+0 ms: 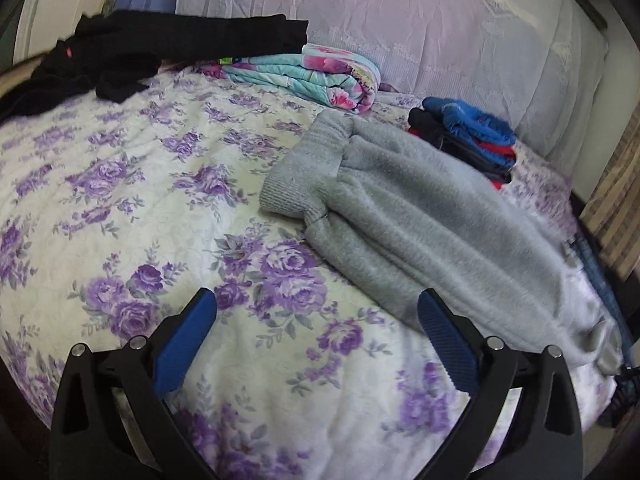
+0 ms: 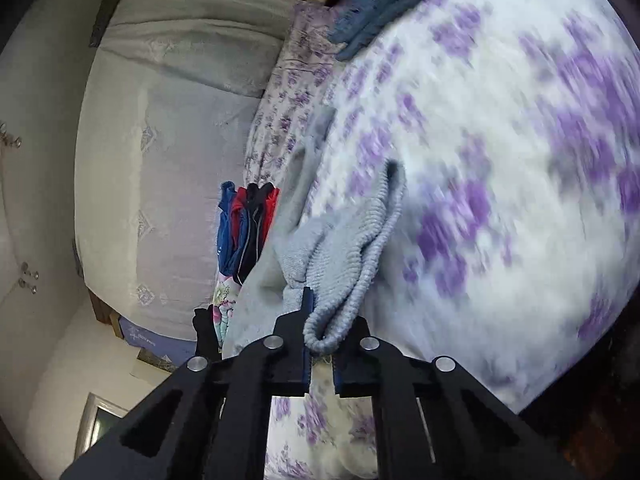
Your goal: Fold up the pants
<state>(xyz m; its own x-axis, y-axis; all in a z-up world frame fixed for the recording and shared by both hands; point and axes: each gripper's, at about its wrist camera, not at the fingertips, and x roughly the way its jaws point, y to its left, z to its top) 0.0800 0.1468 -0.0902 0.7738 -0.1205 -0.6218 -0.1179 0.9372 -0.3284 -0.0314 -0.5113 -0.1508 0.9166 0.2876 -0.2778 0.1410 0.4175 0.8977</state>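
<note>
1. Between the right claw (image 2: 319,344) pads: ribbed cuff of the grey pants (image 2: 344,248), clenched; claw rolled sideways, near level.
2. Left claw (image 1: 318,320): released, wide, tilted down over the floral bedspread (image 1: 132,184), beside the pants.
3. Pants lie across the bed, near folded clothes (image 1: 468,136).

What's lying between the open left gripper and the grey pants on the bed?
Nothing: in the left wrist view only bare floral bedspread lies between the left gripper and the grey pants.
</note>
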